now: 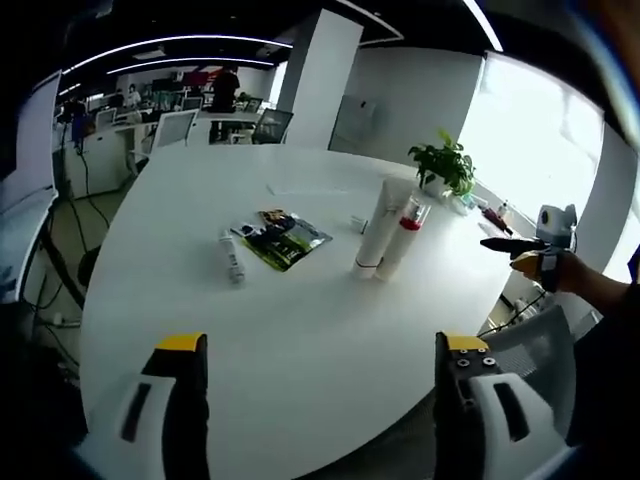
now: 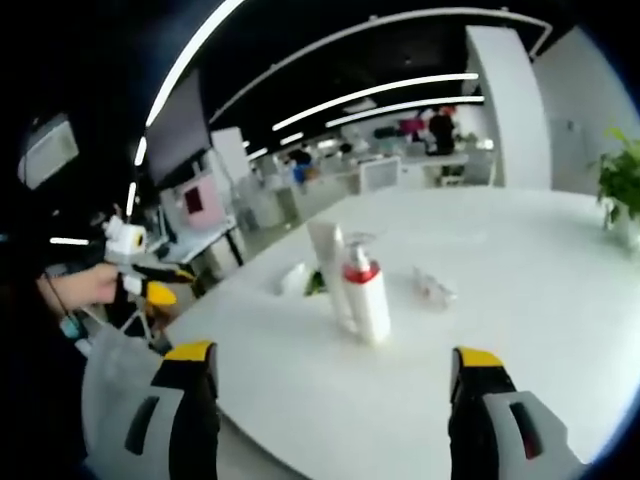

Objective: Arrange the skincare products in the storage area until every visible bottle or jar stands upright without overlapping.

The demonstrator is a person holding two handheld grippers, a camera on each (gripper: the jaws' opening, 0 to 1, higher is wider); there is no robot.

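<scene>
Left gripper view: the left gripper (image 1: 320,375) is held low at 6 o'clock, its two yellow-tipped jaws spread wide with nothing between them, above the near edge of a round white table (image 1: 300,320). Two skincare containers stand upright and touching just right of centre: a tall white tube (image 1: 376,232) and, against its right side, a white pump bottle with a red collar (image 1: 400,240). To their left, toward 10 o'clock of centre, a flat dark-and-green sachet (image 1: 283,238) lies on the tabletop, and a small clear bottle (image 1: 233,256) lies on its side just beside it. A potted plant (image 1: 445,165) stands at 2 o'clock. At 3 o'clock the right gripper (image 1: 510,250) reaches in off the table edge, held in a hand (image 1: 560,270); its jaw state cannot be told here. Right gripper view: the right gripper (image 2: 335,375), likewise at 6 o'clock, has its jaws set wide and empty, short of the table. The tube and pump bottle stand near centre; the left gripper appears at 9 o'clock, held off the table.
</scene>
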